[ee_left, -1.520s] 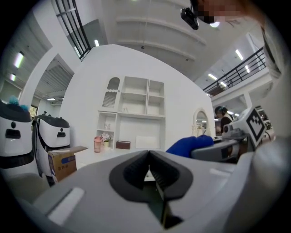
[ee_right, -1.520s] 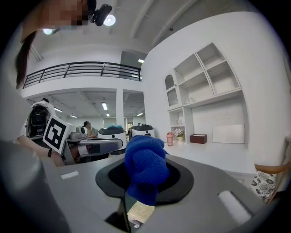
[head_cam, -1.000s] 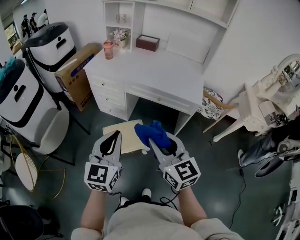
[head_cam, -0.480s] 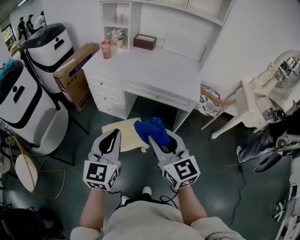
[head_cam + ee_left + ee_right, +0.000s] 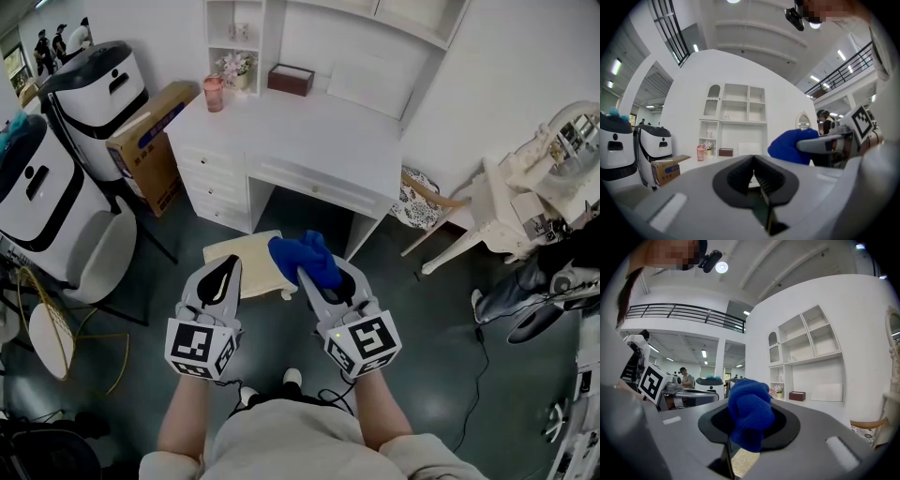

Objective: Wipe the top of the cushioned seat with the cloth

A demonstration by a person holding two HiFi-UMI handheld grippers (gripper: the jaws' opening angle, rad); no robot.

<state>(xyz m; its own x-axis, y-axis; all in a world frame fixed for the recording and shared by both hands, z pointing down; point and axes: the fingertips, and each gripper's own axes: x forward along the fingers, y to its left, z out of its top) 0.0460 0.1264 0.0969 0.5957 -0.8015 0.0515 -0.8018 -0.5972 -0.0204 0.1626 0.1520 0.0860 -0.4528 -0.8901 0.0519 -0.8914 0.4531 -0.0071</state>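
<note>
A pale yellow cushioned seat (image 5: 242,266) stands on the floor in front of the white desk (image 5: 309,141), partly under both grippers. My right gripper (image 5: 315,269) is shut on a bunched blue cloth (image 5: 304,260), held in the air above the seat's right side; in the right gripper view the cloth (image 5: 749,417) bulges out between the jaws. My left gripper (image 5: 221,278) is shut with nothing in it, above the seat's front left. The left gripper view shows its jaws together (image 5: 753,174) and the blue cloth (image 5: 791,146) at the right.
Two white and black machines (image 5: 89,94) and a cardboard box (image 5: 152,141) stand at the left. A white chair (image 5: 98,267) is near the left. A patterned stool (image 5: 418,208) and a white dressing table (image 5: 525,216) are at the right. A pink cup (image 5: 215,93) and a brown box (image 5: 290,80) sit on the desk.
Both grippers keep their hold and place in the view. The scene has shifted slightly, as the head moved a little.
</note>
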